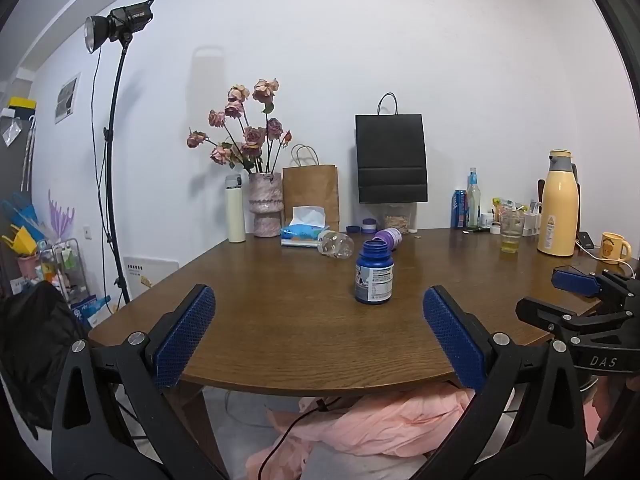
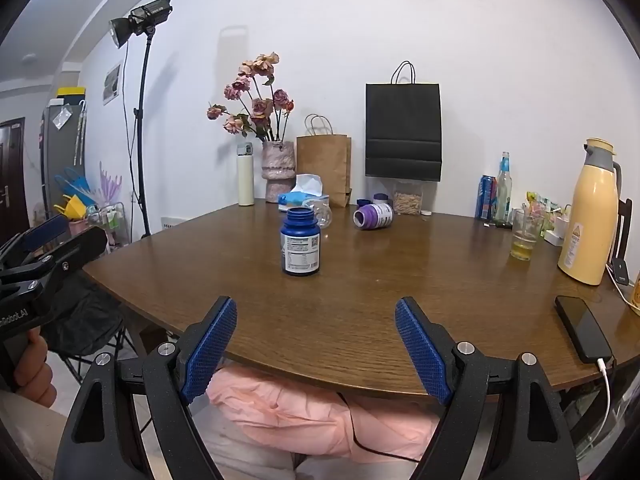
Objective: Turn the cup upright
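A clear plastic cup [image 1: 336,244] lies on its side on the brown table [image 1: 280,320], behind an upright blue bottle [image 1: 374,273] with no cap. In the right wrist view the cup [image 2: 322,210] shows partly hidden behind the blue bottle [image 2: 301,242]. A purple bottle [image 1: 388,238] lies on its side to the right of the cup; it also shows in the right wrist view [image 2: 374,216]. My left gripper [image 1: 320,316] is open and empty at the table's near edge. My right gripper [image 2: 316,320] is open and empty, also at the near edge.
At the back stand a flower vase [image 1: 265,210], a tissue pack [image 1: 304,232], a brown bag [image 1: 312,192] and a black bag [image 1: 391,158]. A glass [image 2: 524,236], a yellow thermos [image 2: 592,212] and a phone [image 2: 582,328] are at the right. Pink cloth [image 2: 304,412] lies below the edge.
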